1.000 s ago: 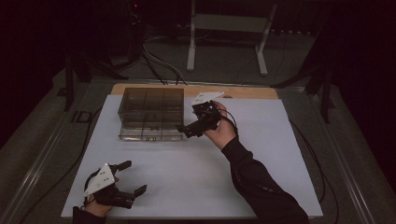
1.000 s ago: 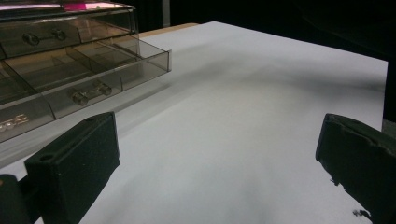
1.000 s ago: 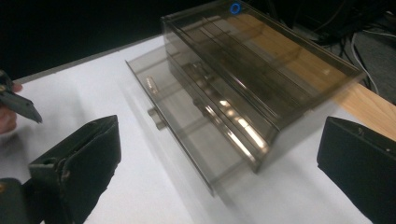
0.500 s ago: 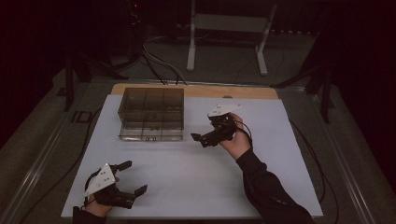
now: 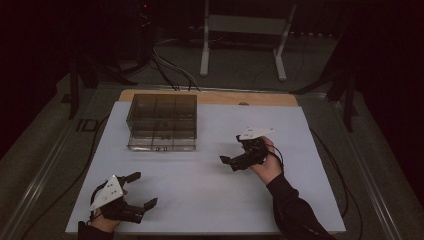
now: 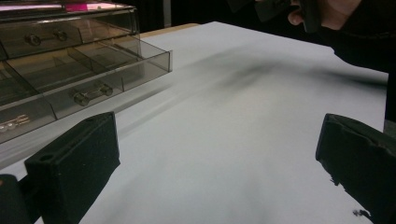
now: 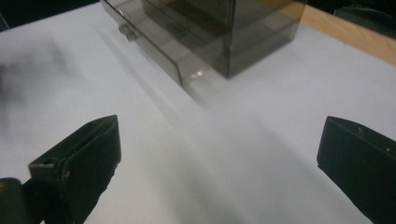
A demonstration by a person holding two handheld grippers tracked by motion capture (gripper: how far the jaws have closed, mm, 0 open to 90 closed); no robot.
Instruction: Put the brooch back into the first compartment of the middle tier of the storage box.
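With the right claw (image 5: 231, 162) wide and empty at centre frame, swing it squarely toward the smoky drawer box (image 5: 162, 122) at upper left before closing.

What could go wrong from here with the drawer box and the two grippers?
1. A lower drawer of the smoky plastic drawer box stands partly out; a passing arm might catch it.
2. The box looks light on the smooth white table, so a pull might drag it.
3. Both the right gripper and left gripper are open, holding nothing.
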